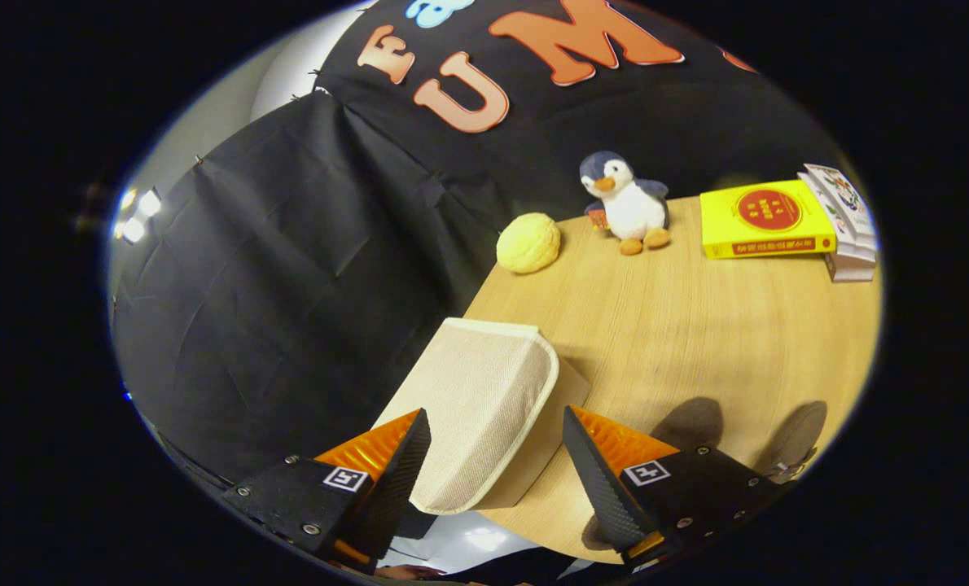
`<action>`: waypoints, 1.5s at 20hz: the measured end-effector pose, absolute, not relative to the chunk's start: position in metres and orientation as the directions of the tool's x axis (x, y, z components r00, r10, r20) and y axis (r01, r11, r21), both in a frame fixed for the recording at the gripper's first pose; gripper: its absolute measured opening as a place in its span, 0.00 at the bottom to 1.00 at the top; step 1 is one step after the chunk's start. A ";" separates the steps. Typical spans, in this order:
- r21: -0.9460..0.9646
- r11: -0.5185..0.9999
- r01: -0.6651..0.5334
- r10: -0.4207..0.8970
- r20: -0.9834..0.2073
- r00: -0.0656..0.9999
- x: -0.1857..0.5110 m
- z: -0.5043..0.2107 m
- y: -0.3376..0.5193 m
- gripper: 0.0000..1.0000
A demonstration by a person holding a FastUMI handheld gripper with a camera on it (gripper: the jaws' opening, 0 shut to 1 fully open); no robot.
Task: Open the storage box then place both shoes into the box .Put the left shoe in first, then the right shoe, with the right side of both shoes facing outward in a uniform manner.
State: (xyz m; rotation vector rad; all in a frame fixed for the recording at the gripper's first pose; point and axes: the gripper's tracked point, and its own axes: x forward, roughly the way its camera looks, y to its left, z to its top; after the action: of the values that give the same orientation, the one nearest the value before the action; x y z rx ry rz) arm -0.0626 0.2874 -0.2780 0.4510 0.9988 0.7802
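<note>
Gripping status: fingers of gripper (497, 456) spread wide apart, nothing pressed between them; beige fabric piece sits in the gap, touching neither finger clearly.
Storage box: beige woven fabric panel with pale piped edge (476, 407), likely lid or flap of storage box; lies at near corner of table, partly overhanging table edge, just ahead of and between fingers.
Box contents: interior not visible, cannot tell what is inside or whether open.
Panel orientation: long axis runs from fingers away toward far side of table, leaning slightly left; rounded corners at near end and far right corner; straight far edge raised, surface sloping.
Under panel: thin tan flat layer pokes out on right side of panel, lying on table.
Gripper pose: tilted, looking down and forward over table corner; left finger over table edge and dark cloth, right finger over tabletop.
Table: light wood top (696, 342), two round shadows near right finger.
Far items: yellow round lumpy ball (528, 242) near far left table edge; plush penguin (627, 203) upright just right of ball; yellow book (765, 220) lying flat further right; stack of white books (847, 232) touching yellow book on right.
Backdrop: black cloth wall (289, 285) behind and left of table.
</note>
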 end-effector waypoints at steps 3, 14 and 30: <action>0.675 0.652 -0.347 0.757 -0.605 0.246 -0.076 -0.312 0.304 0.98; 0.799 0.577 -0.168 0.816 -0.565 0.120 -0.097 -0.341 0.351 0.97; 0.860 0.396 -0.321 0.915 -0.340 0.217 -0.100 -0.182 0.396 0.47</action>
State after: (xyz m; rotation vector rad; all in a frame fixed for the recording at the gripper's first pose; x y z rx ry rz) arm -0.1001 0.3956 -0.1821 0.7382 0.9932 0.9732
